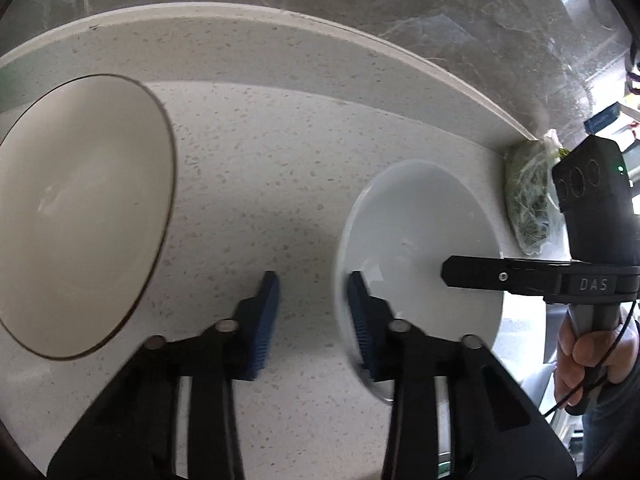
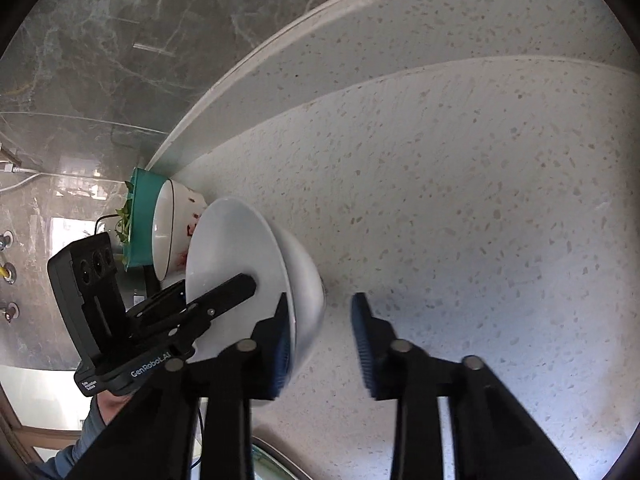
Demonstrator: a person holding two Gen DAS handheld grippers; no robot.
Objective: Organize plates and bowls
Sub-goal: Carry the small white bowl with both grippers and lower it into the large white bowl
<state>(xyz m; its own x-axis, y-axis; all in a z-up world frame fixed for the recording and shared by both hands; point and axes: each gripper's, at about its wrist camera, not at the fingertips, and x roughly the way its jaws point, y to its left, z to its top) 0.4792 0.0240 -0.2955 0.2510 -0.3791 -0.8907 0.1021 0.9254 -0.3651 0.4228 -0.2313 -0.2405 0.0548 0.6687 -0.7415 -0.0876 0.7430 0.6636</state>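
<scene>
While both grippers' fingers are straddling the white bowl [image 1: 420, 248] rim, spread, not pinching, beige plate [image 1: 80, 216] beside it is waiting; stacking barely begun.

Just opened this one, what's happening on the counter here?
A person holds a gripper in each hand at one white bowl on the speckled counter. The left gripper and right gripper each straddle its rim on opposite sides, jaws not clamped. A large cream plate sits apart, untouched.
</scene>
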